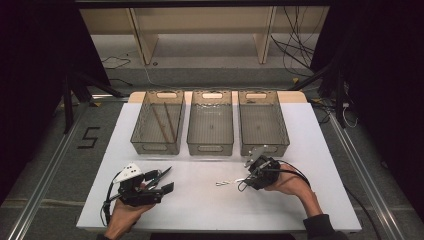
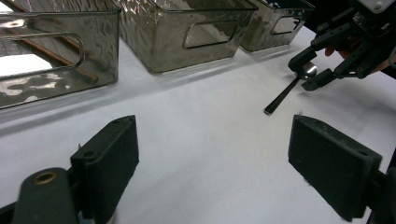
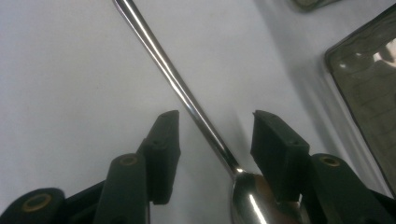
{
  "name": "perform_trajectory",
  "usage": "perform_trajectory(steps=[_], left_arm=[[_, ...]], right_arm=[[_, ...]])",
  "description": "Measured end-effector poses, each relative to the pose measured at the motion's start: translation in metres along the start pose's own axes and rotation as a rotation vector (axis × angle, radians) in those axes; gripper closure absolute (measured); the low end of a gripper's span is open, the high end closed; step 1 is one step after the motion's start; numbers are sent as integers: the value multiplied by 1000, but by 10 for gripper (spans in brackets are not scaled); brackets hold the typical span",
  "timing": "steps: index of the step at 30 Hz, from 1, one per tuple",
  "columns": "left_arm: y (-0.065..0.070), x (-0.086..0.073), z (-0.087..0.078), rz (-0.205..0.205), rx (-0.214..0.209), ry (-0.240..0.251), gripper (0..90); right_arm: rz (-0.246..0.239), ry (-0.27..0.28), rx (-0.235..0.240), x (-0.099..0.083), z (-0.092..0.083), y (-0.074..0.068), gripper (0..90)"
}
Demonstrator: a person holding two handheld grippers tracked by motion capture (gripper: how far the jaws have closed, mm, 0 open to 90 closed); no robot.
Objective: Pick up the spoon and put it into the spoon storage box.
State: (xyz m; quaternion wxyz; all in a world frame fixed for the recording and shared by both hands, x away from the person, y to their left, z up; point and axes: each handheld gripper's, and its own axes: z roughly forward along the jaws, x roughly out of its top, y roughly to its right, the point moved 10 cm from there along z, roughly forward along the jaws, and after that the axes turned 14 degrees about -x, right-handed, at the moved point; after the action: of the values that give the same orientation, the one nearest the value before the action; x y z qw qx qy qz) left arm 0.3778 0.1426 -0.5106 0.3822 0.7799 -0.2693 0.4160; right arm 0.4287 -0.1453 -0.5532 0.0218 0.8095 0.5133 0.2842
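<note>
Spoon pickup under way

The slim shiny steel spoon (image 3: 187, 100) is straddled, ungripped, by the right tongs (image 3: 212, 135); clenching is needed next. Left tongs (image 2: 212, 158) are released.

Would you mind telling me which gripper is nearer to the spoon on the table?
The right gripper: its open jaws straddle the spoon where handle meets bowl, not yet pressing it. The left gripper sits well off to the spoon's left, open over bare table.

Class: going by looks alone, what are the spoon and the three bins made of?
Spoon: likely polished metal, bright mirror-like glints along its handle. Bins: probably smoky, see-through plastic; the chopsticks in the left one show through its rippled, shiny walls.
</note>
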Motion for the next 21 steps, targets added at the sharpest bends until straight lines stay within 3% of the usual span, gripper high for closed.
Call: perform_trajectory(steps=[11, 21], left_arm=[[2, -1, 1, 0, -5, -8, 159], [2, -1, 2, 1, -3, -7, 159]], right_arm=[[-28, -35, 56, -1, 3, -3, 641], [-125, -83, 81, 2, 3, -8, 766]])
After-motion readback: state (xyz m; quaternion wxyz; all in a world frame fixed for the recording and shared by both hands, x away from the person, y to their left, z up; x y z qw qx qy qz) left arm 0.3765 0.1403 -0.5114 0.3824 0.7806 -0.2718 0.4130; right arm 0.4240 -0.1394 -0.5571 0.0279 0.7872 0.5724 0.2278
